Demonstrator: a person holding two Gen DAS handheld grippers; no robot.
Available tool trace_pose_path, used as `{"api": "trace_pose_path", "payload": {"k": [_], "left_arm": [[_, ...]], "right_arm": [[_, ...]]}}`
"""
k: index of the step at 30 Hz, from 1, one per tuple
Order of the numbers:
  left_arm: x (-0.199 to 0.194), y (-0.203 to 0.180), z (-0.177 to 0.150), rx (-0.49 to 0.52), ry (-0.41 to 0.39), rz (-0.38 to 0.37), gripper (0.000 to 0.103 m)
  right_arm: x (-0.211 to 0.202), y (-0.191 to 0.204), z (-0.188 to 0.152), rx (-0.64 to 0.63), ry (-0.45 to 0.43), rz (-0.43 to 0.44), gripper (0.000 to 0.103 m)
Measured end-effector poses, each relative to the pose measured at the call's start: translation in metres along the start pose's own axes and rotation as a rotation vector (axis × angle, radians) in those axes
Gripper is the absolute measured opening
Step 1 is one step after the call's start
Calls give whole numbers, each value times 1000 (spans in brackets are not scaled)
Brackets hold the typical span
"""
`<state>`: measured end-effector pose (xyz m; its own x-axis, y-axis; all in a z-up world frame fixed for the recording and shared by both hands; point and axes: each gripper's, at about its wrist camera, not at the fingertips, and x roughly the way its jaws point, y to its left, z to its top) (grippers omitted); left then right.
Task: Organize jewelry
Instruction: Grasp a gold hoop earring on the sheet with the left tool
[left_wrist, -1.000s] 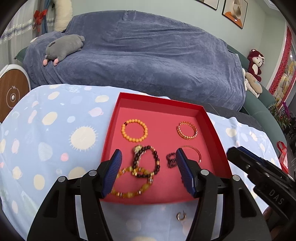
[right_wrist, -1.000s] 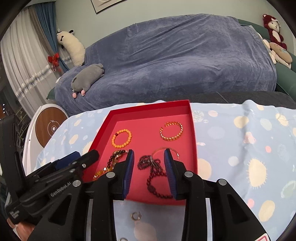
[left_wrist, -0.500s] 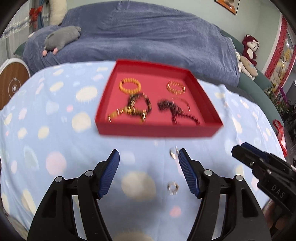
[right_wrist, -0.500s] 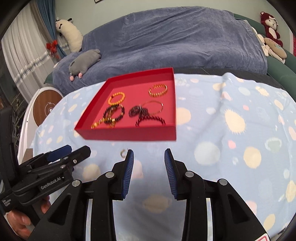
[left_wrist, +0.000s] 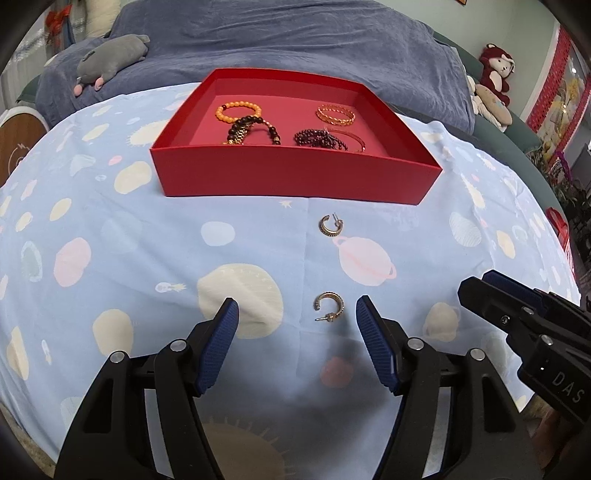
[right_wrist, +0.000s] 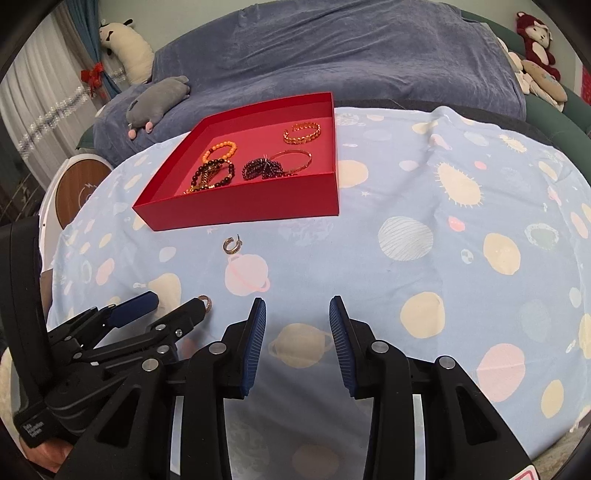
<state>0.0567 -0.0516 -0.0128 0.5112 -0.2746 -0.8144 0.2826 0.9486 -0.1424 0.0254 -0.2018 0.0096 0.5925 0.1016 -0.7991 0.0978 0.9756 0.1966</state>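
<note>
A red tray (left_wrist: 295, 181) (right_wrist: 240, 212) holds several bracelets: an orange bead one (left_wrist: 238, 110), a gold one (left_wrist: 336, 114), dark bead ones (left_wrist: 255, 131) and a dark red one (left_wrist: 319, 139). Two gold hoop earrings lie on the blue cloth in front of it: the far one (left_wrist: 330, 225) (right_wrist: 232, 244) and the near one (left_wrist: 328, 307) (right_wrist: 205, 302). My left gripper (left_wrist: 297, 314) (right_wrist: 162, 304) is open, low over the cloth, with the near earring between its fingers. My right gripper (right_wrist: 297, 312) is open and empty, to the right of the left one.
The table is covered by a light blue cloth with planet prints (right_wrist: 443, 221). Behind it a sofa under a blue cover (left_wrist: 295, 40) holds a grey plush toy (left_wrist: 110, 55). More plush toys (left_wrist: 493, 74) sit at the right. A round wooden stool (right_wrist: 74, 188) stands at the left.
Both grippers pulled back from over the tray toward the near side of the table and dropped lower. The left gripper now straddles the near earring.
</note>
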Motion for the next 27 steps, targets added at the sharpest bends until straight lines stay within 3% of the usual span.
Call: {"api": "trace_pose_path", "payload": {"k": [7, 16, 27], "left_arm": [[5, -11, -3, 70, -24, 50, 53], [4, -7, -1, 93, -38, 58, 16], [-3, 26, 1, 13, -34, 69, 16]], "right_arm": [[6, -1, -3, 11, 15, -5, 36], [12, 3, 1, 14, 18, 7, 36], [36, 27, 18, -26, 49, 59, 36]]}}
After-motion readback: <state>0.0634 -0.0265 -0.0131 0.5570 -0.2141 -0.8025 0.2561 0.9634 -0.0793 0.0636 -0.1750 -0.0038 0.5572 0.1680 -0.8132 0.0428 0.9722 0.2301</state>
